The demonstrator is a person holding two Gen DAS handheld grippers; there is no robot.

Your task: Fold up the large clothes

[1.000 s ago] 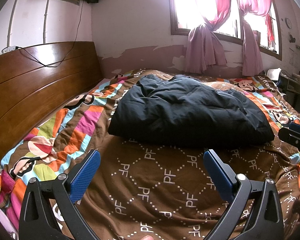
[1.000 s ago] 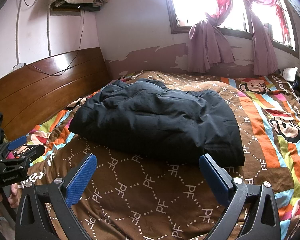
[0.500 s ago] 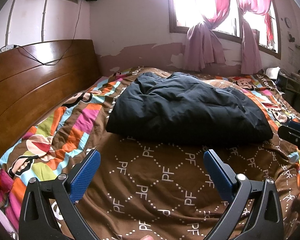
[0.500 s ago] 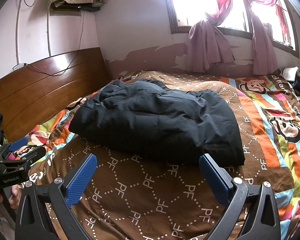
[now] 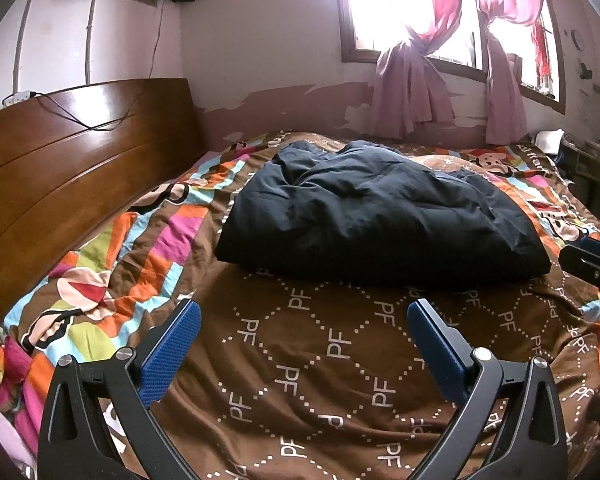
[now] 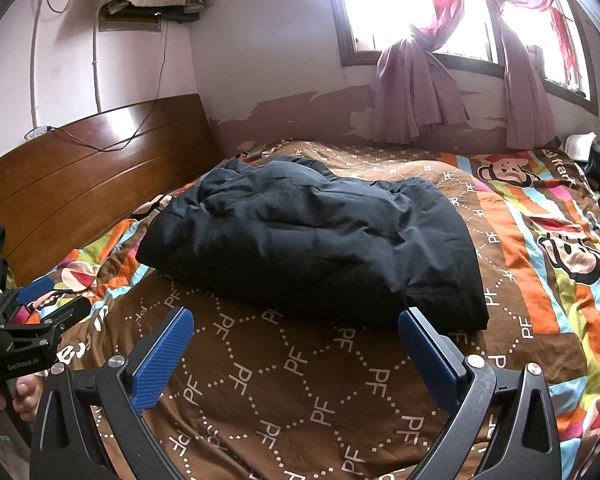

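A large black padded garment lies bunched in a rough folded heap in the middle of the bed. My left gripper hovers open over the brown bedspread, short of the garment's near edge, with nothing between its blue pads. My right gripper is open too and holds nothing; its right fingertip sits just before the garment's near right corner. Each gripper shows in the other's view: the right one at the right edge, the left one at the left edge with a hand under it.
The bed carries a brown patterned cover with bright cartoon stripes at its sides. A wooden headboard runs along the left. Behind the bed stand a peeling wall and a window with pink curtains. Clutter sits at the far right.
The left gripper's view has drifted slightly, so the garment sits a little lower and nearer in it. The right gripper's view is almost the same. Both stay open.
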